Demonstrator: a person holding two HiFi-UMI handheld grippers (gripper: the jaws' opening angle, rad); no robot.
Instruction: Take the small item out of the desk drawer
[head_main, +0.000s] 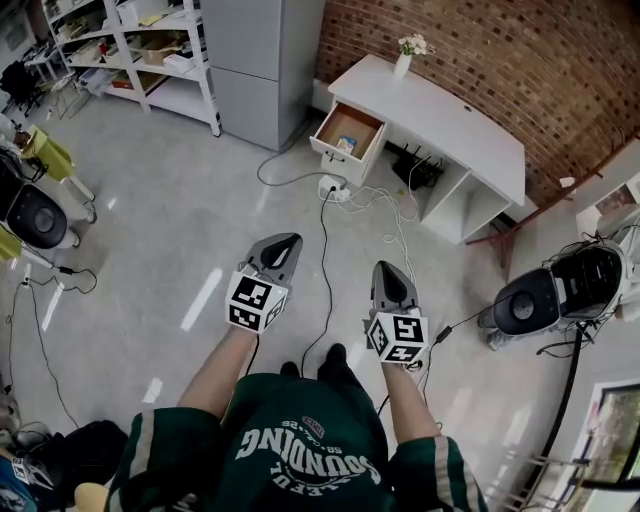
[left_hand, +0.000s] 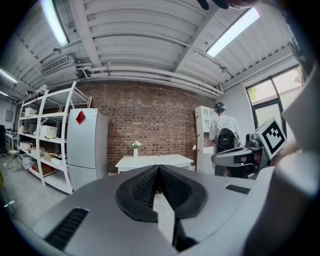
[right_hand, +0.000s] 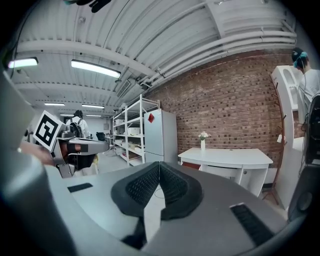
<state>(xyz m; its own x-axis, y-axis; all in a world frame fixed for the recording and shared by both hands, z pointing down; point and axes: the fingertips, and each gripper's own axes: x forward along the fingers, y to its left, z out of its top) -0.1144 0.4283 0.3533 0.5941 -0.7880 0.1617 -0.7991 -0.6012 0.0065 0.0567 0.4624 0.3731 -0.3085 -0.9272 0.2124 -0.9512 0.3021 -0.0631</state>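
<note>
A white desk (head_main: 470, 130) stands against the brick wall, well ahead of me. Its drawer (head_main: 347, 132) is pulled open, and a small blue and yellow item (head_main: 346, 145) lies inside on the wooden bottom. My left gripper (head_main: 287, 243) is shut with nothing in it, held out over the floor far short of the desk. Beside it, my right gripper (head_main: 391, 270) is shut and empty too. The desk (left_hand: 155, 162) appears in the left gripper view past the closed left gripper (left_hand: 158, 170); in the right gripper view the desk (right_hand: 227, 156) shows beyond the right gripper (right_hand: 159, 170).
Cables and a power strip (head_main: 333, 188) lie on the floor between me and the drawer. A grey cabinet (head_main: 262, 60) and white shelves (head_main: 150, 50) stand left of the desk. A flower vase (head_main: 405, 55) sits on the desktop. Black chairs (head_main: 545, 295) stand at both sides.
</note>
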